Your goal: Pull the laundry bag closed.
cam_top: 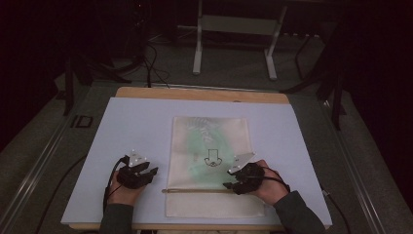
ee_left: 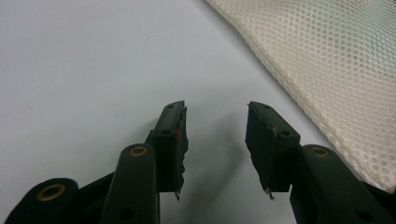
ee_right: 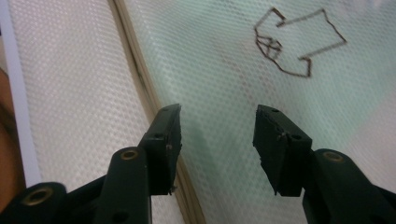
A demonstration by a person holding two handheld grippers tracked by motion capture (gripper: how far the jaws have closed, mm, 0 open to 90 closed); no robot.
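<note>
Mesh laundry bag (cam_top: pixel 210 165) lies flat at the middle of the pale table (cam_top: pixel 131 126), its zipper strip (cam_top: pixel 195 190) running across near the person. Right gripper (cam_top: pixel 233 184) hovers over that strip, jaws apart; left gripper (cam_top: pixel 148 171) waits beside the bag's edge, jaws apart, nothing between.

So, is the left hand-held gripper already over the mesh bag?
No, the left hand-held gripper is open above the bare white table surface, with the mesh bag off to its side.
</note>
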